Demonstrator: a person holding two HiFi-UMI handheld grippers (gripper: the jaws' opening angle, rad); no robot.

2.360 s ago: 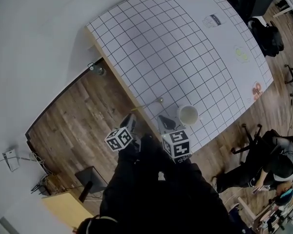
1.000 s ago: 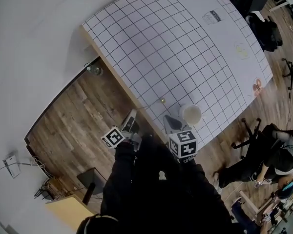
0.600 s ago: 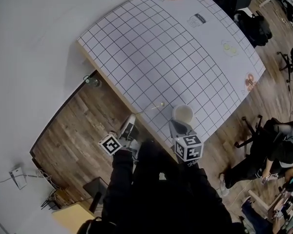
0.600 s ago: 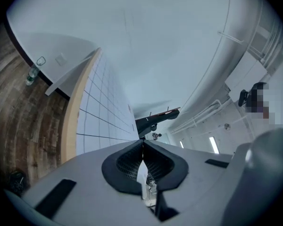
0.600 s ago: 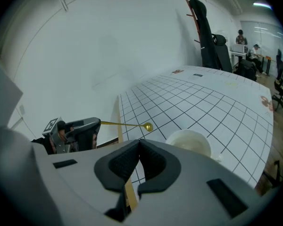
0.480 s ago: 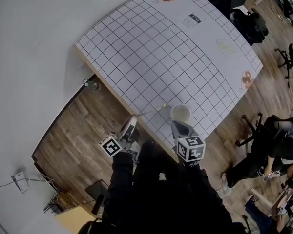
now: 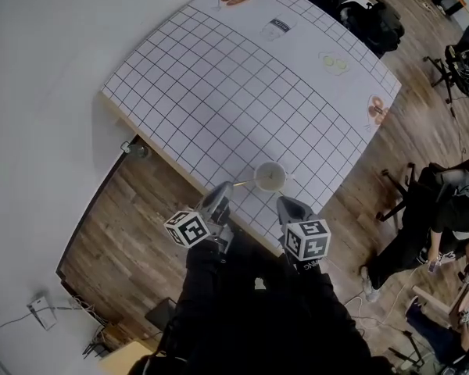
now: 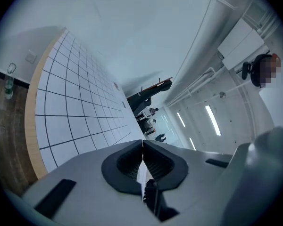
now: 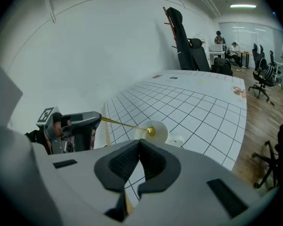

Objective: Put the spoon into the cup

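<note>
A white cup [image 7: 270, 176] stands upright near the front edge of the gridded table [image 7: 219, 92]. My left gripper [image 7: 219, 196] is shut on the handle end of a thin gold spoon [image 7: 242, 183]. The right gripper view shows the spoon [image 9: 127, 125] held nearly level, its bowl over the rim of the cup [image 9: 161, 128], with the left gripper [image 9: 98, 121] at the table's edge. In the left gripper view the left gripper [image 8: 143, 147] has its pads together and the spoon is hardly visible. My right gripper [image 7: 288, 205] is shut on nothing, just in front of the cup; its jaws [image 9: 139, 145] point at it.
A small bottle [image 7: 133, 148] stands on the wooden floor beside the table's left edge. Stickers [image 7: 334, 65] lie along the table's far side. A seated person [image 7: 445, 217] and office chairs are at the right, away from the table.
The left gripper has risen and swung right with the spoon, bringing its bowl from the table surface left of the cup to over the cup's rim. The right gripper has shifted a little.
</note>
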